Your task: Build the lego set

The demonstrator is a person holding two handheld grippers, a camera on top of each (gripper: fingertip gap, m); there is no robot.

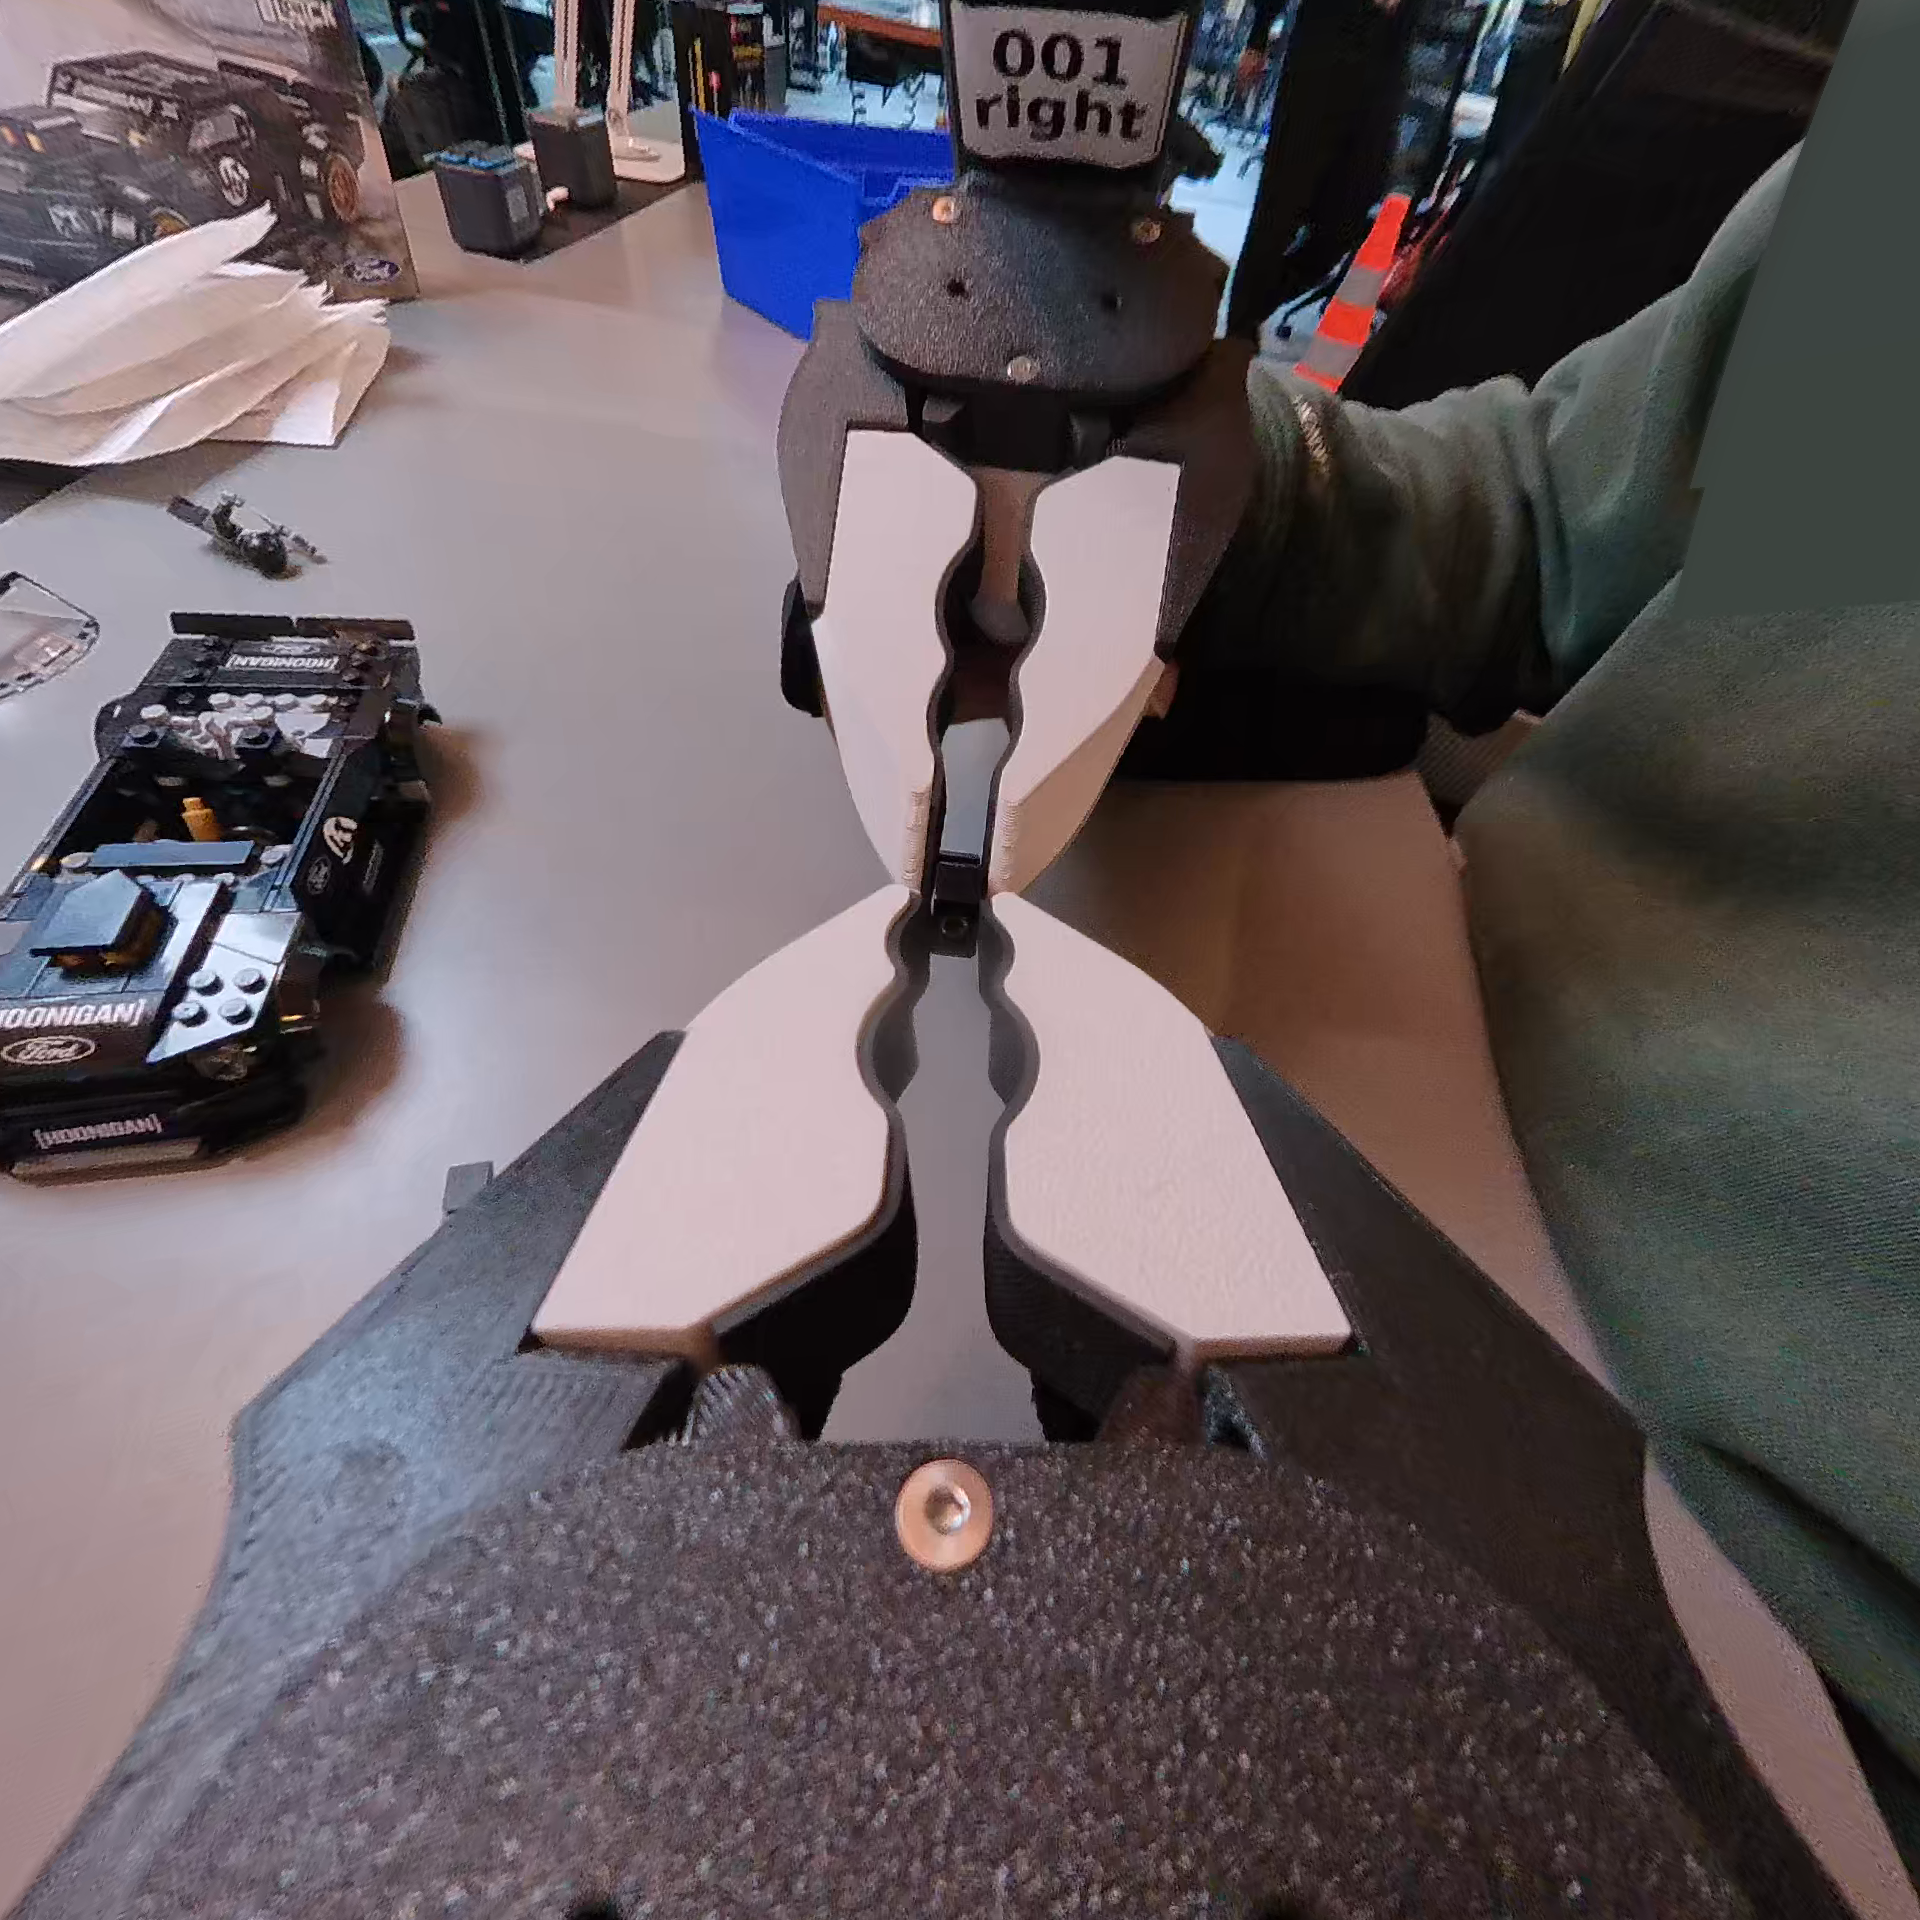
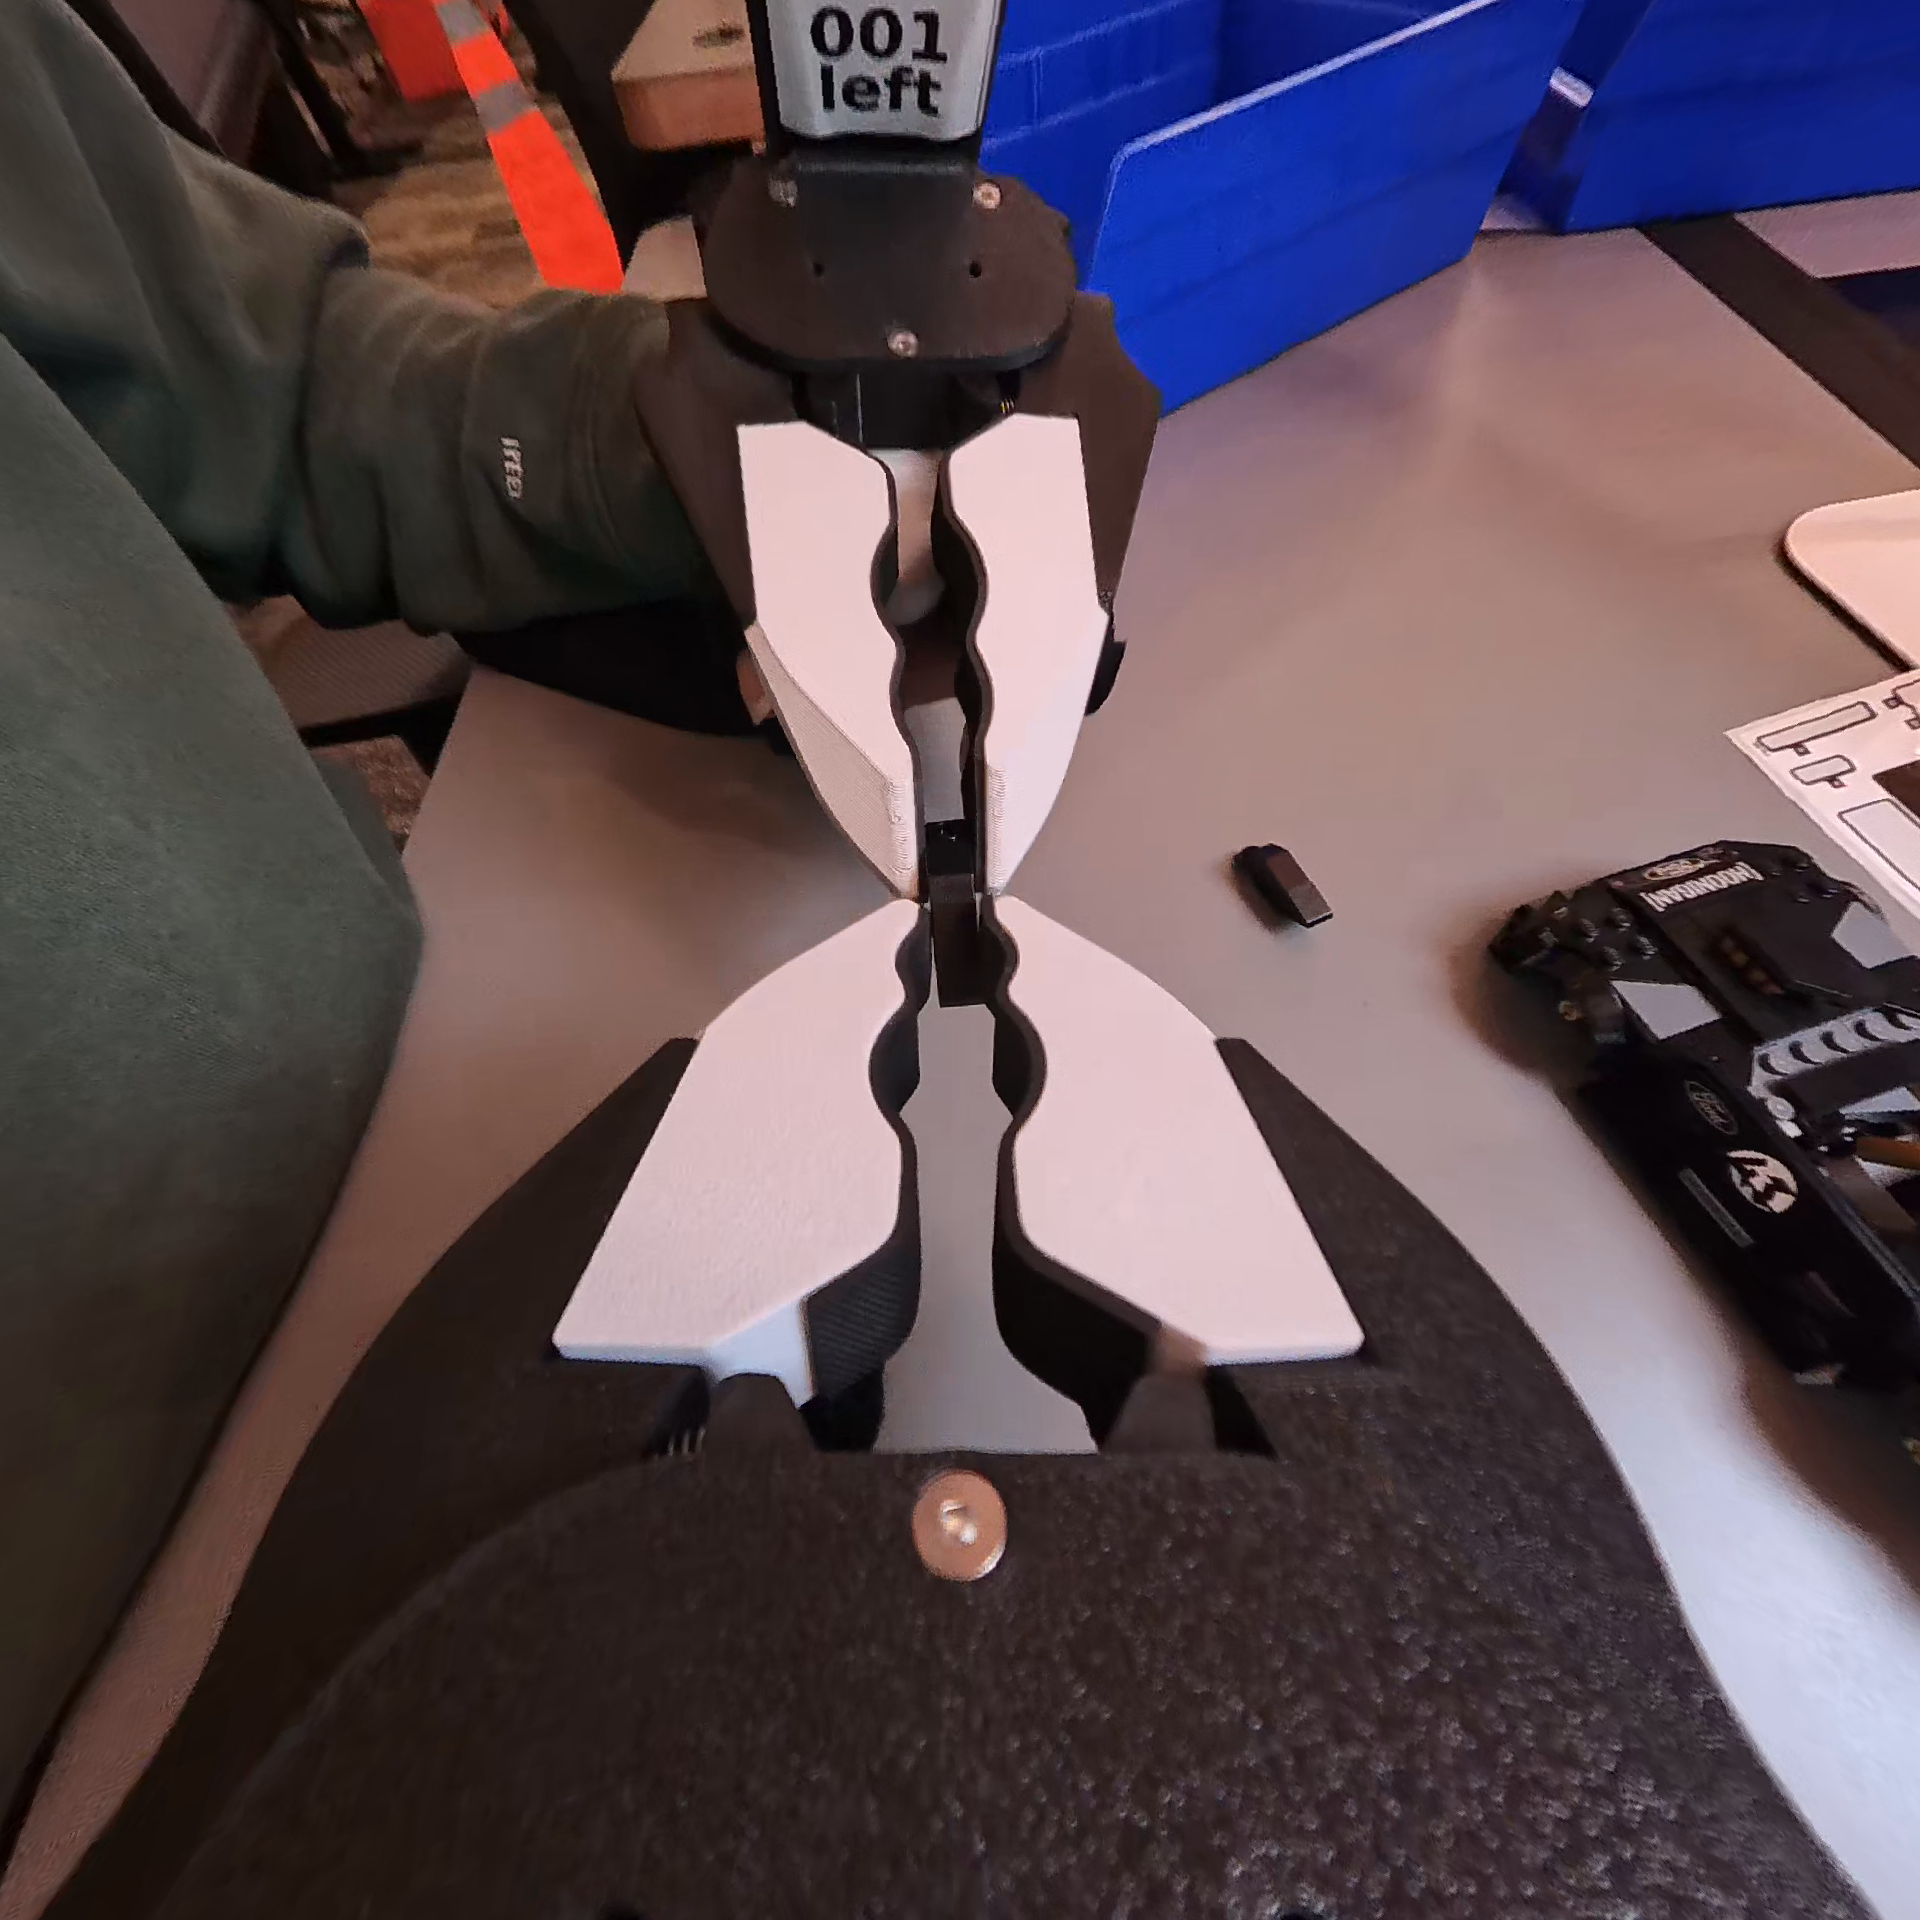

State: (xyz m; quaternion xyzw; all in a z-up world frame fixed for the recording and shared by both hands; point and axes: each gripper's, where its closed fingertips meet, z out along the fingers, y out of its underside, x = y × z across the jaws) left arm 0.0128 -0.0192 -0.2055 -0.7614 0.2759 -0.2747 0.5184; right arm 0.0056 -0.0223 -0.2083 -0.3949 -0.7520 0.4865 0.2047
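Both grippers are tip to tip above the bench (image 2: 1455,540), mating two small black Lego pieces in mid-air. The left gripper (image 1: 954,925) has its fingers pinched on a small black brick (image 1: 956,920); the right gripper (image 2: 956,935) has its fingers clamped on a longer black piece (image 2: 958,961), which in the left wrist view runs up between the far fingers as a glossy black slope with a paler end. The two parts look to be touching end to end, though I can't tell if the studs have seated. To do this well: keep the two tools coaxial, push straight along the shared axis, no twist, since each part is held only at the very tips and will pivot out if loaded sideways. Hold both grips firm until there's a click. The car body (image 1: 197,883) sits on the bench off to the side, well apart from the grippers, roof off, interior exposed. A spare black piece (image 2: 1283,899) lies near it, beside the sticker sheet (image 2: 1839,769). The box (image 1: 187,145) and paper bags (image 1: 177,343) are at the back.
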